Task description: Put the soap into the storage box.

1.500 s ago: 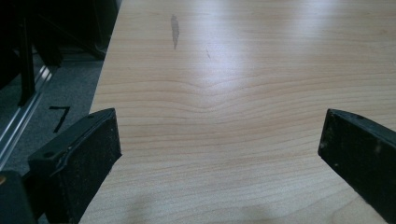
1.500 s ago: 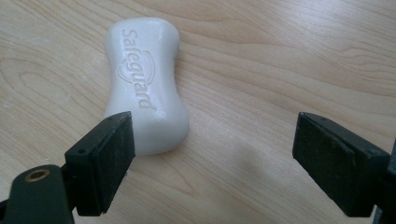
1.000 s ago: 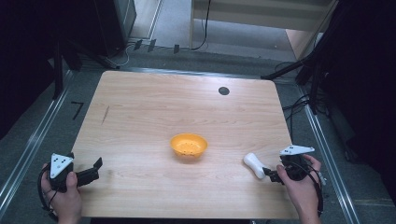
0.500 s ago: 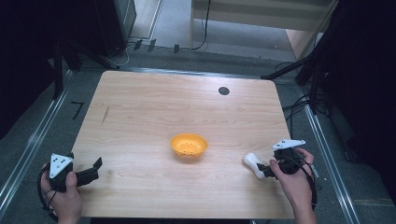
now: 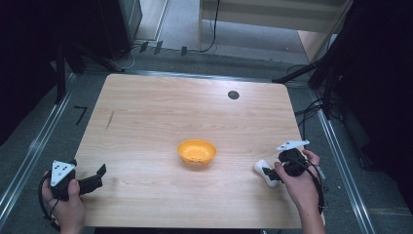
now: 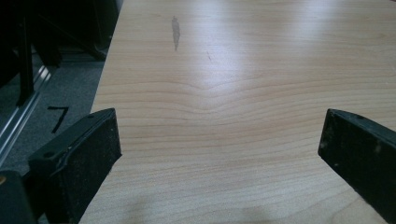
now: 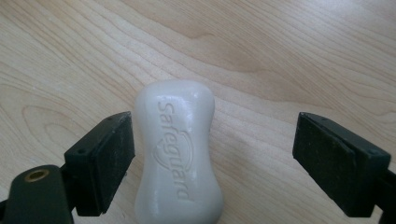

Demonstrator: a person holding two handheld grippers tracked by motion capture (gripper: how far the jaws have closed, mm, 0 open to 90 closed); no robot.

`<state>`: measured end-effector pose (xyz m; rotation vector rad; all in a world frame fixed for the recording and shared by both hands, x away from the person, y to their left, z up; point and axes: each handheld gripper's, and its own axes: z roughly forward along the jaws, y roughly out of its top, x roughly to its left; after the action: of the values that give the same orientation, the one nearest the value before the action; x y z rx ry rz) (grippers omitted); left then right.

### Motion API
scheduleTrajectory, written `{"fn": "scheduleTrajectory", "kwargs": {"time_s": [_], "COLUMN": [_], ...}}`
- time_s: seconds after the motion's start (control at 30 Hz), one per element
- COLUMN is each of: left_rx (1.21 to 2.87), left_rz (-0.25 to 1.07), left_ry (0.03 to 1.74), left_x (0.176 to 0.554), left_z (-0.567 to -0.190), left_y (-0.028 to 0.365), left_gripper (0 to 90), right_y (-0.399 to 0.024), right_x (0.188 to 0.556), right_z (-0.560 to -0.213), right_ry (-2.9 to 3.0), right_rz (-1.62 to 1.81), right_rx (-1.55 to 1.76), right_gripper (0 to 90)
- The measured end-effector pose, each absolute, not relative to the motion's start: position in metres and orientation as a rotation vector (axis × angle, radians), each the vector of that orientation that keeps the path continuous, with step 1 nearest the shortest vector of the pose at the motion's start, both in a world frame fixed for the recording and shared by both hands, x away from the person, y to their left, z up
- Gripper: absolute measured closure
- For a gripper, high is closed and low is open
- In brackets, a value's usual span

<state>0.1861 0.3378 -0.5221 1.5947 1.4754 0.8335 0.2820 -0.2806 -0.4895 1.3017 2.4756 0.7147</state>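
Note:
A white bar of soap (image 5: 260,167) (image 7: 180,154), with raised lettering on top, lies flat on the wooden table (image 5: 160,112) at the right front. My right gripper (image 5: 269,174) (image 7: 215,149) is open and straddles it. Its left jaw stands right beside the soap's edge, while its right jaw is well clear. An orange bowl (image 5: 196,151) with a dotted bottom sits empty at the table's middle, left of the soap. At the front left corner my left gripper (image 5: 97,176) (image 6: 219,140) rests open with only bare wood between its jaws.
A small black round mark (image 5: 233,94) lies on the far right part of the table. A dark streak (image 6: 175,31) marks the wood ahead of the left gripper. Metal rails and dark floor run along both sides of the table.
My right gripper has moved left along the table until its jaws came around the soap. The soap, the bowl and the left gripper have stayed in place.

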Motion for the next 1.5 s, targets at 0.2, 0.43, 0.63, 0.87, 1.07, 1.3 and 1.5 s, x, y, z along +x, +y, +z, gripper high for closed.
{"fn": "scheduleTrajectory", "kwargs": {"time_s": [0.2, 0.43, 0.63, 0.87, 1.07, 1.3, 1.5], "left_rx": [1.596, 1.595, 1.594, 1.595, 1.592, 1.591, 1.593], "left_rz": [0.832, 0.833, 0.833, 0.832, 0.835, 0.836, 0.834], "left_ry": [1.475, 1.475, 1.476, 1.478, 1.477, 1.477, 1.478], "left_x": [0.186, 0.186, 0.186, 0.186, 0.186, 0.186, 0.186], "left_z": [-0.522, -0.522, -0.522, -0.522, -0.522, -0.522, -0.522], "left_y": [0.338, 0.338, 0.338, 0.338, 0.338, 0.338, 0.338], "left_gripper": [0.0, 0.0, 0.0, 0.0, 0.0, 0.0, 0.0], "right_y": [-0.271, -0.269, -0.269, -0.266, -0.267, -0.265, -0.267], "right_x": [0.288, 0.289, 0.287, 0.287, 0.288, 0.283, 0.278], "right_z": [-0.492, -0.499, -0.504, -0.51, -0.514, -0.514, -0.517], "right_ry": [2.508, 2.53, 2.556, 2.6, 2.637, 2.627, 2.587], "right_rz": [0.65, 0.604, 0.602, 0.549, 0.541, 0.531, 0.585], "right_rx": [1.303, 1.356, 1.383, 1.398, 1.4, 1.355, 1.351], "right_gripper": [13.3, 13.2, 15.4, 32.0, 42.7, 48.4, 48.3]}}
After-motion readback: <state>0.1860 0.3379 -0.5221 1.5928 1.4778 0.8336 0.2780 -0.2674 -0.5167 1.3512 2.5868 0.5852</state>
